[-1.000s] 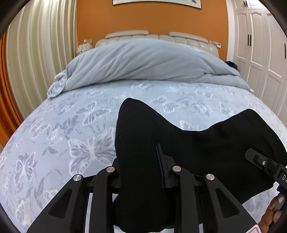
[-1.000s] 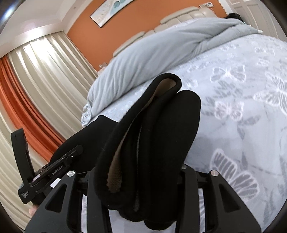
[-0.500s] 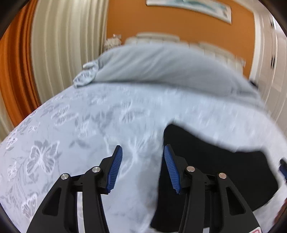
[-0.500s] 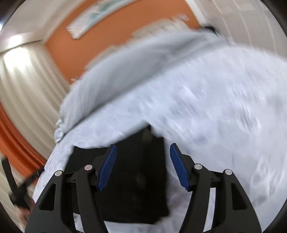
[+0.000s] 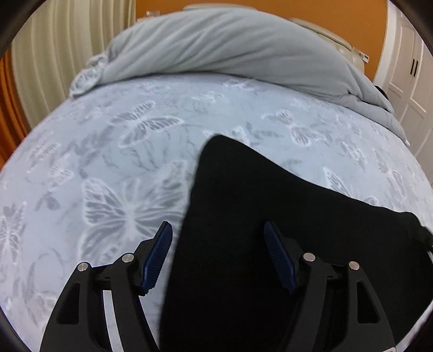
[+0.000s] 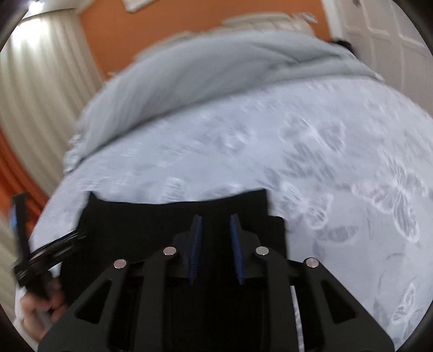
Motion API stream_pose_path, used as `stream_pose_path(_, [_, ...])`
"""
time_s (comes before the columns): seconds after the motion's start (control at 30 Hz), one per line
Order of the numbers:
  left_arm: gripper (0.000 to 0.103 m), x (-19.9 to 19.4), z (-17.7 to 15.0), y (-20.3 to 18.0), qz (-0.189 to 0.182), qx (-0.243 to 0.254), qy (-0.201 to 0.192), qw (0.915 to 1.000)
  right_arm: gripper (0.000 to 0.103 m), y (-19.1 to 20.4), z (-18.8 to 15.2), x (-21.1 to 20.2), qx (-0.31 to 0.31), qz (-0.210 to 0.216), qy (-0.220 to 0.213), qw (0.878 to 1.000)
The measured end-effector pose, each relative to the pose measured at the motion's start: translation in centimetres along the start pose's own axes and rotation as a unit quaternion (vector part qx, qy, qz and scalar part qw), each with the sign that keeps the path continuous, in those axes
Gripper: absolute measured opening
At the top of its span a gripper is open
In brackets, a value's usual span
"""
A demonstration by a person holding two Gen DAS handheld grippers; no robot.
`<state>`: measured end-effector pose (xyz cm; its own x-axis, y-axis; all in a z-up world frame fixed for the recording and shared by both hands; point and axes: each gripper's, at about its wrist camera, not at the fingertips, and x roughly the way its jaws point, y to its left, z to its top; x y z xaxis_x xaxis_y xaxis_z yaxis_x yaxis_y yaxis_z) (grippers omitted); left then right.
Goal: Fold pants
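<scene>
Presently: black pants (image 5: pixel 257 230), soft, limp, thick fleece, lying folded on bed (image 5: pixel 108 168). Left gripper (image 5: pixel 217 256) jaws wide open, right gripper (image 6: pixel 215 245) jaws narrowly parted, both empty. Grip doubled edge at 12 o'clock.

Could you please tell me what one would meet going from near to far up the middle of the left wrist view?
Left gripper, its blue pads spread apart → black pants lying on the bed → butterfly-print bedsheet → bunched grey duvet → beige headboard → orange wall.
</scene>
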<state>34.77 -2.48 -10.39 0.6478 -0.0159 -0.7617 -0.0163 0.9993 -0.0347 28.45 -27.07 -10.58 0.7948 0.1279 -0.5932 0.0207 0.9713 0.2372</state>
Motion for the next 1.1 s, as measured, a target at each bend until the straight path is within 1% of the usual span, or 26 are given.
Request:
stream_pose_path(0.03, [0.068, -0.1, -0.1, 0.1, 0.010, 0.007, -0.004, 0.9999, 0.019, -0.2, -0.6, 1.1, -0.021, -0.033, 0.024, 0.999])
stream_pose_path(0.07, [0.068, -0.2, -0.2, 0.0, 0.014, 0.014, -0.003, 0.9998, 0.017, -0.7, -1.1, 2.5, -0.035, -0.046, 0.052, 0.997])
stream_pose_path(0.1, [0.069, -0.4, -0.3, 0.0, 0.016, 0.017, -0.003, 0.9997, 0.017, -1.0, -1.7, 1.9, -0.026, -0.037, 0.032, 0.998])
stream_pose_path(0.13, [0.068, -0.8, -0.4, 0.1, 0.016, 0.017, -0.004, 0.9997, 0.017, -0.9, -1.5, 0.4, -0.011, -0.034, 0.029, 0.999])
stream_pose_path(0.17, [0.068, -1.5, -0.7, 0.0, 0.018, 0.019, -0.008, 0.9996, 0.021, -0.6, -1.4, -0.6, -0.005, -0.031, 0.025, 0.999])
stream_pose_path(0.2, [0.068, -2.0, -0.6, 0.1, 0.019, 0.022, -0.010, 0.9995, 0.022, -0.2, -1.4, -2.7, 0.000, -0.009, 0.006, 1.000])
stream_pose_path(0.23, [0.068, -2.7, -0.8, -0.1, 0.023, 0.029, -0.016, 0.9992, 0.022, 0.0, -1.7, -4.0, -0.010, -0.003, -0.002, 1.000])
stream_pose_path(0.27, [0.068, -3.3, -1.0, -0.1, 0.026, 0.033, -0.020, 0.9989, 0.022, 0.4, -1.9, -4.5, -0.022, -0.009, -0.004, 1.000])
stream_pose_path(0.3, [0.068, -3.9, -1.2, -0.1, 0.029, 0.038, -0.025, 0.9986, 0.022, 0.4, -2.6, -4.4, -0.042, -0.030, 0.003, 0.999])
stream_pose_path(0.37, [0.068, -4.8, -1.7, -0.1, 0.027, 0.044, -0.026, 0.9983, 0.021, -0.6, -3.8, -2.7, -0.052, -0.060, 0.048, 0.996])
stream_pose_path(0.43, [0.068, -5.9, -2.7, -0.1, 0.022, 0.047, -0.025, 0.9983, 0.022, -2.3, -4.5, -3.4, -0.009, -0.042, 0.040, 0.998])
stream_pose_path(0.47, [0.068, -6.4, -3.1, -0.1, 0.023, 0.050, -0.027, 0.9981, 0.026, -2.5, -4.3, -3.9, 0.000, -0.042, 0.041, 0.998])
stream_pose_path(0.5, [0.068, -6.9, -3.5, -0.2, 0.022, 0.056, -0.028, 0.9978, 0.026, -2.3, -3.9, -4.4, -0.004, -0.041, 0.045, 0.998])
stream_pose_path(0.6, [0.068, -7.8, -4.8, -0.4, 0.019, 0.079, -0.027, 0.9963, 0.026, -1.2, -3.5, -6.4, -0.018, -0.042, 0.024, 0.999])
stream_pose_path(0.67, [0.068, -7.8, -5.6, -0.5, 0.019, 0.087, -0.018, 0.9959, 0.027, -1.4, -3.8, -6.2, -0.015, -0.048, 0.036, 0.998])
stream_pose_path(0.73, [0.068, -7.7, -6.2, -0.2, 0.016, 0.078, -0.007, 0.9968, 0.046, -2.4, -4.1, -5.5, 0.011, -0.044, 0.046, 0.998])
stream_pose_path(0.77, [0.070, -7.6, -6.5, 0.0, 0.012, 0.071, -0.003, 0.9974, 0.071, -2.7, -4.4, -5.2, 0.030, -0.045, 0.055, 0.997])
stream_pose_path(0.8, [0.076, -7.5, -6.8, 0.3, 0.004, 0.064, 0.000, 0.9979, 0.080, -3.1, -4.7, -4.6, 0.048, -0.036, 0.065, 0.996])
stream_pose_path(0.87, [0.087, -7.0, -7.1, 0.9, -0.010, 0.051, 0.006, 0.9987, 0.080, -3.7, -5.2, -3.6, 0.066, -0.008, 0.080, 0.995])
stream_pose_path(0.93, [0.089, -5.9, -7.2, 1.6, -0.034, 0.026, 0.021, 0.9989, 0.080, -4.2, -5.8, -2.3, 0.092, 0.026, 0.091, 0.991])
stream_pose_path(1.0, [0.098, -4.1, -7.3, 3.0, -0.066, -0.022, 0.045, 0.9965, 0.080, -4.9, -6.6, -0.8, 0.127, 0.054, 0.095, 0.986])
stream_pose_path(1.03, [0.098, -3.5, -7.3, 3.8, -0.084, -0.051, 0.054, 0.9937, 0.075, -5.0, -6.7, -0.7, 0.134, 0.063, 0.087, 0.985])
stream_pose_path(1.07, [0.096, -2.8, -7.3, 4.8, -0.109, -0.087, 0.064, 0.9881, 0.056, -4.9, -6.6, -0.6, 0.135, 0.079, 0.089, 0.984])
stream_pose_path(1.1, [0.079, -3.0, -7.1, 5.2, -0.118, -0.104, 0.059, 0.9858, 0.040, -4.9, -6.2, -0.9, 0.145, 0.090, 0.091, 0.981])
